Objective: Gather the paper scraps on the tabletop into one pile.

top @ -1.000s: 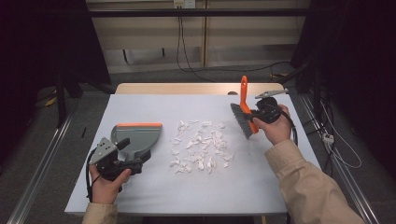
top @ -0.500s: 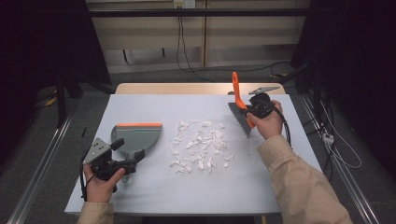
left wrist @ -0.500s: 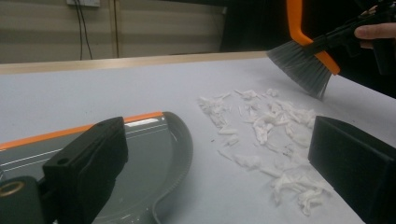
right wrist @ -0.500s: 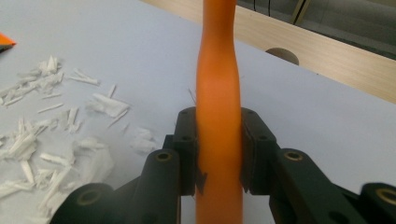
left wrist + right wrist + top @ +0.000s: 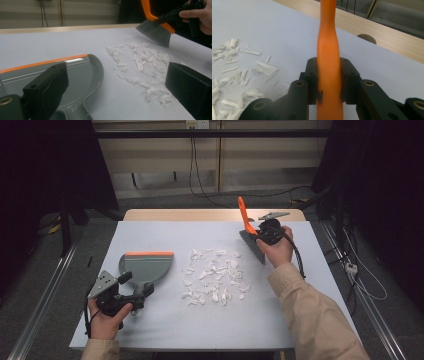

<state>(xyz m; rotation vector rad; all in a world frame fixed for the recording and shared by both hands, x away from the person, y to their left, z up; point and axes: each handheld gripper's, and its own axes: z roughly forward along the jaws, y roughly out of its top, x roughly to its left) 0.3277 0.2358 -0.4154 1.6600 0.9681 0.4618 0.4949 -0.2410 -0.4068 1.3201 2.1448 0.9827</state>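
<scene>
Leftward the right gripper (image 5: 261,234), clamped on the brush (image 5: 248,231), had carried it toward the scraps (image 5: 212,276); bristles should land beyond them, sweeping toward the dustpan (image 5: 145,266) by the open left gripper (image 5: 136,283).

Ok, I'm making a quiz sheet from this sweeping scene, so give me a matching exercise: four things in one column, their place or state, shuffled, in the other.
Things:
1. brush
2. dustpan
3. paper scraps
4. left gripper

Places or states:
A. scattered loose mid-table
B. handle clamped in the right gripper, bristles beyond the far right edge of the scraps
C. jaws open, either side of the pan's handle
D. flat on the table, orange edge on its far side

Pairs: 1-B, 2-D, 3-A, 4-C
</scene>
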